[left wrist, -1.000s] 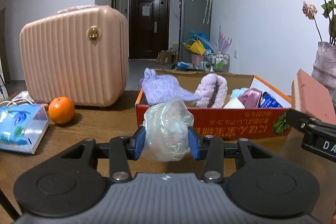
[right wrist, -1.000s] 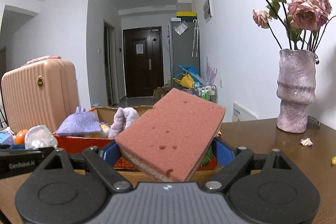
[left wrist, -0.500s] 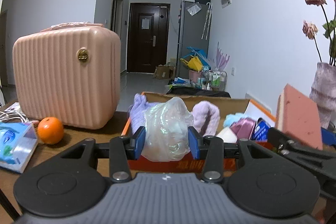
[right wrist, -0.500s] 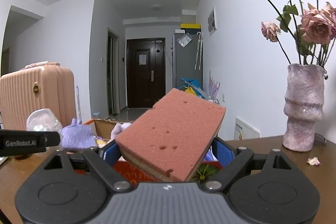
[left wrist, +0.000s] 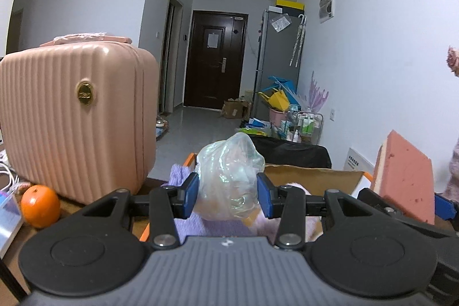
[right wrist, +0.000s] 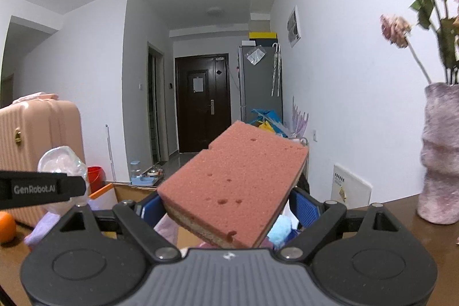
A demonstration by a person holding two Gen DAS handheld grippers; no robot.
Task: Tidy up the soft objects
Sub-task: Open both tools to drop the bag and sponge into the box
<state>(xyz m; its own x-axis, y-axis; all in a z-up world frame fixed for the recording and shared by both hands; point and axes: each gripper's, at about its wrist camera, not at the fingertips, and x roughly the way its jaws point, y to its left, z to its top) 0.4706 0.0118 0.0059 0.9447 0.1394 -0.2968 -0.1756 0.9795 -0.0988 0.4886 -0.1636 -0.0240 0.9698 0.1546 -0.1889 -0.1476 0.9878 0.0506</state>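
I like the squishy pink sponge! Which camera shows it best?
The right wrist view. There the pink sponge fills the middle, its pitted top facing the camera, held in the right claw. The left wrist view catches it only at the right edge, seen from the side.

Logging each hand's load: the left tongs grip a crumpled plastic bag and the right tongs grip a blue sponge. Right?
Not quite. The right tongs grip a pink sponge, not blue, as the right wrist view shows. The left tongs do grip the crumpled plastic bag.
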